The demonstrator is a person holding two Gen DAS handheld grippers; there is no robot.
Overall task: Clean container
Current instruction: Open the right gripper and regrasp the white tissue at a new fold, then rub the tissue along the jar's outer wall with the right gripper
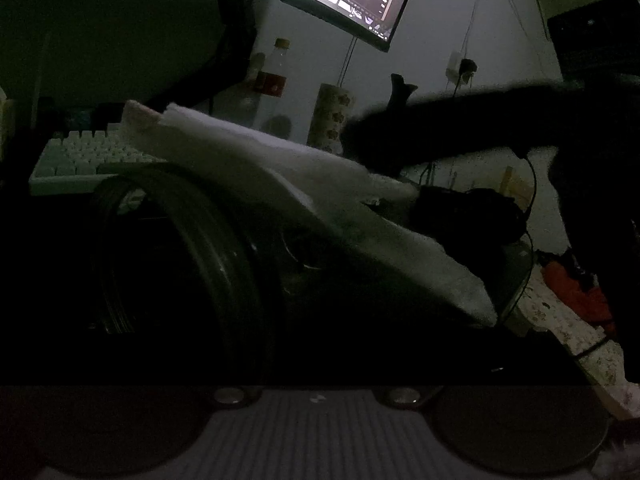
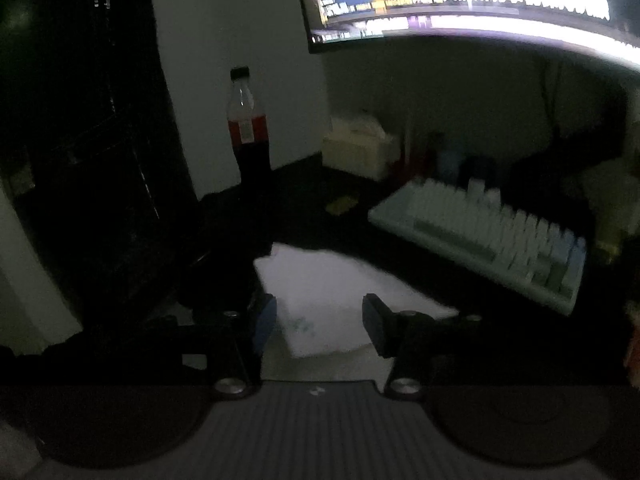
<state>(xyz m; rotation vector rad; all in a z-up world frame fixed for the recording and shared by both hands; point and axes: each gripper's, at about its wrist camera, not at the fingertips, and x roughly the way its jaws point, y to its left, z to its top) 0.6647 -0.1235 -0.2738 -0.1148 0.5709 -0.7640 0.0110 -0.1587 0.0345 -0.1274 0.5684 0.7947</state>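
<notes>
Across the dim desk from left to right, the container is lying on its side close before the left gripper, whose grip I cannot tell, the white cloth is draping over it, and the right gripper is standing released over that cloth, probably needing a firm pinch before wiping.

This looks like a dark room in a home, set up as a computer corner. A big glowing screen hangs above a pale keyboard that sits on a dark counter. Left of the keyboard stands a cola bottle close to the wall, behind the keyboard sits a pale box, and wires run down the white wall to a plug.
</notes>
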